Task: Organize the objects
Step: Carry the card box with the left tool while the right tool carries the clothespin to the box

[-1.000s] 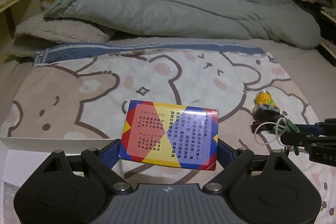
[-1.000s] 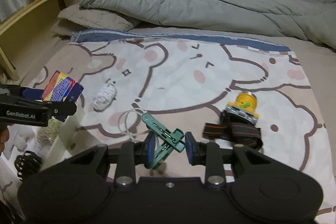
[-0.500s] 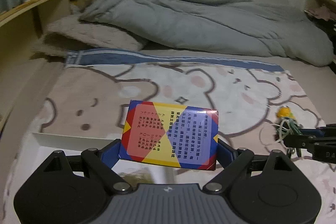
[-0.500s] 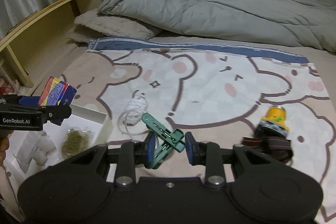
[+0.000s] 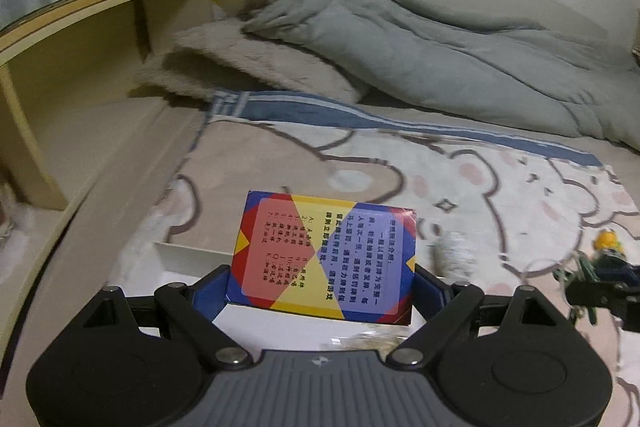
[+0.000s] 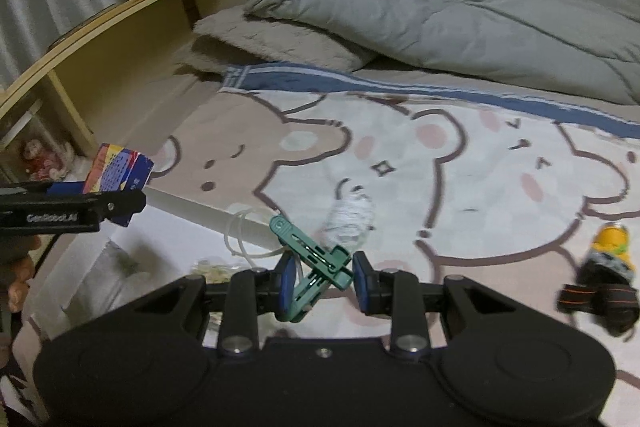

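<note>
In the left wrist view, the left tool is clenched on a colourful card box; its blue pads press on the two short sides of the box, and the printed face with Chinese text looks at the camera. The box is in the air over the near end of a white tray that lies on the bed. Behind it the bear-print blanket is spread, with a grey duvet and a beige pillow further back. At the right edge the right tool shows, blurred, and near it a white crumpled thing lies on the blanket.

In the right wrist view, the right tool is clenched on a green plastic clip, which stands tilted between the pads, with a white cord loop hanging by it. The left tool with the card box is at the left, above the white tray. On the blanket at the right lie a yellow toy and a black strap with orange stripe, touching each other.
</note>
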A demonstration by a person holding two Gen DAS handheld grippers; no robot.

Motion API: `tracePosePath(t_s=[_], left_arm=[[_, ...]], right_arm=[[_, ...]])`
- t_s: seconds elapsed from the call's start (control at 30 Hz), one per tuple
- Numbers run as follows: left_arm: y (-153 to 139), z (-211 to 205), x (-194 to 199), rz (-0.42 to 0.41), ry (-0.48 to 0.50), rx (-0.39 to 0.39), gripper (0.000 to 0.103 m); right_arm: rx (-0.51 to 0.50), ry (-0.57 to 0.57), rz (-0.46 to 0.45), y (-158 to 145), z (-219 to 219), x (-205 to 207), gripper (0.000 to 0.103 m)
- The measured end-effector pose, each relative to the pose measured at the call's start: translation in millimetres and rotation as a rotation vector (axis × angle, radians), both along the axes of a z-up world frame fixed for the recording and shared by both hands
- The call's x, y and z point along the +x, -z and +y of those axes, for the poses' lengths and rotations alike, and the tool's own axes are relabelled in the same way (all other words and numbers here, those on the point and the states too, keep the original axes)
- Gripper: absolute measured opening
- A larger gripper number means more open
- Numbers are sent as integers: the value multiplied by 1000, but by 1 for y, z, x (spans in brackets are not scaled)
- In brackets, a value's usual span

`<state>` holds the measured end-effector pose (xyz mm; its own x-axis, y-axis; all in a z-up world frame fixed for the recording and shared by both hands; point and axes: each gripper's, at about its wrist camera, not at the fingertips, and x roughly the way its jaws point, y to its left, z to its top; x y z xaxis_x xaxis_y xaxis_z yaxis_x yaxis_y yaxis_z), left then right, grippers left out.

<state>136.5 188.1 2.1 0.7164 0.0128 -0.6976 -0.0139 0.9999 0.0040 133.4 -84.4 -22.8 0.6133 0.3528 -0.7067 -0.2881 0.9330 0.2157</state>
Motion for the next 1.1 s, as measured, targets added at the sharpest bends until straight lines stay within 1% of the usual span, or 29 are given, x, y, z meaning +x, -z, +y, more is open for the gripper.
tracePosePath(t_s=[0.17, 0.3, 0.5, 0.73, 0.97, 1.03, 1.1], left_arm=[[10, 27, 9, 15, -43, 9, 91], [22, 43, 16, 33, -58, 29, 91], [45, 58, 28, 100, -47, 58, 91], [73, 69, 38, 177, -41, 70, 91], [92, 80, 47, 223, -82, 47, 91], [96, 82, 48, 221, -96, 36, 91], [97, 84, 48, 237, -103, 28, 92]], right_arm=[[11, -39, 23, 5, 23, 0, 31], [18, -71, 43, 10, 38, -2, 31], [35, -137, 97, 16, 57, -6, 31], [12, -231, 158, 22, 74, -19, 31], [-9, -303, 218, 32, 87, -32, 31], [-2, -319, 232, 34, 90, -34, 31], [14, -334, 243, 34, 93, -36, 31]])
